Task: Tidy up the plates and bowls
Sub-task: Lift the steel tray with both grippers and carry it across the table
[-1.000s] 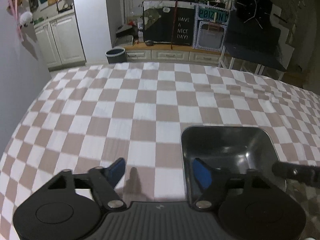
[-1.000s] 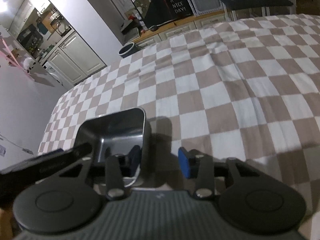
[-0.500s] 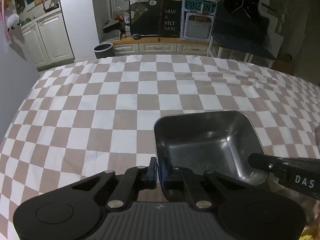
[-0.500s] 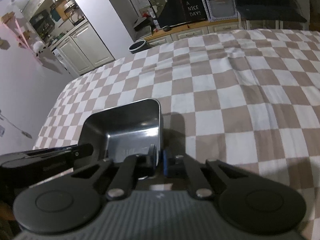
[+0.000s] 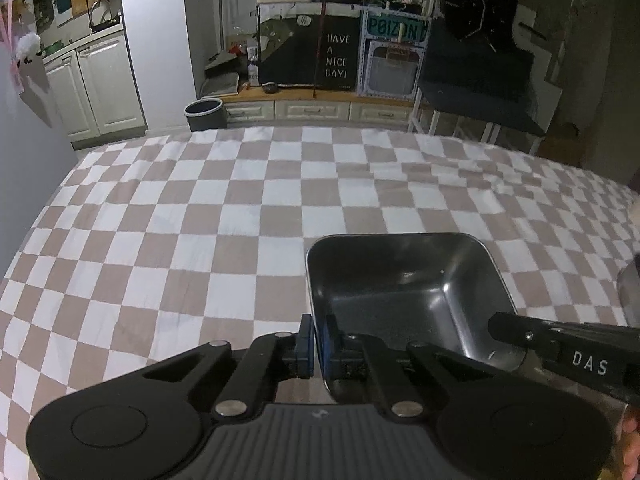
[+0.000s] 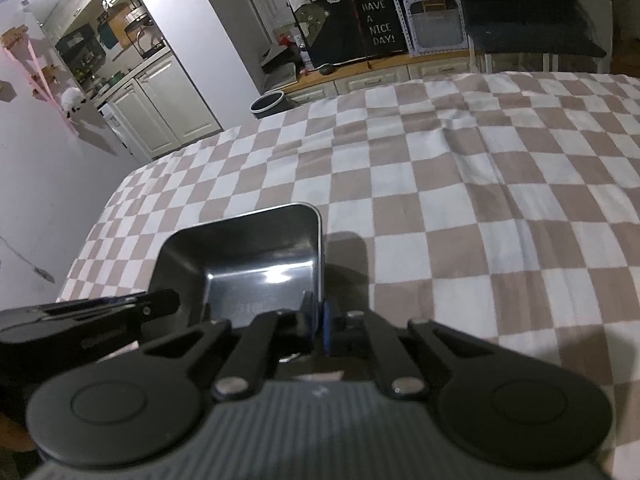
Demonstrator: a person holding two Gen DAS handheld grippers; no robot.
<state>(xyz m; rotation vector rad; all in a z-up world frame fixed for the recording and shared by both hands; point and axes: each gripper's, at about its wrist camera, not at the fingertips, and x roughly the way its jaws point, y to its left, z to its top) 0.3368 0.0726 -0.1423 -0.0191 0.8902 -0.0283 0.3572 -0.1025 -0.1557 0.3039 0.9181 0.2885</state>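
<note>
So both my claws are clamped on the same steel bowl right now. My left claw [image 5: 316,344] is pinched shut on the bowl's [image 5: 404,292] left wall near the corner closest to me, one blue pad outside and one inside. My right claw [image 6: 318,326] is doing the same on the bowl's [image 6: 248,252] right wall, again near the close corner. So it's a two-handed grip, one claw per side.

The bowl is a squarish metal thing with rounded corners, open side up, nothing in it that I can see. It sits over the near part of the checkered cloth [image 5: 200,240], somewhat toward the cloth's left edge going by the right camera. I honestly can't tell if it's resting on the cloth or already a bit off it; there's a shadow just to its right.

Long axis looks like it runs away from me toward the far edge of the cloth, though it's close to square, so take that loosely. It's sitting pretty level, maybe tipped slightly.

Progress-wise I'd say early: one bowl in hand, not placed anywhere yet. At the right edge of the left camera there's a sliver of something grey [image 5: 630,292], too cut off to name. No other plates show.
</note>
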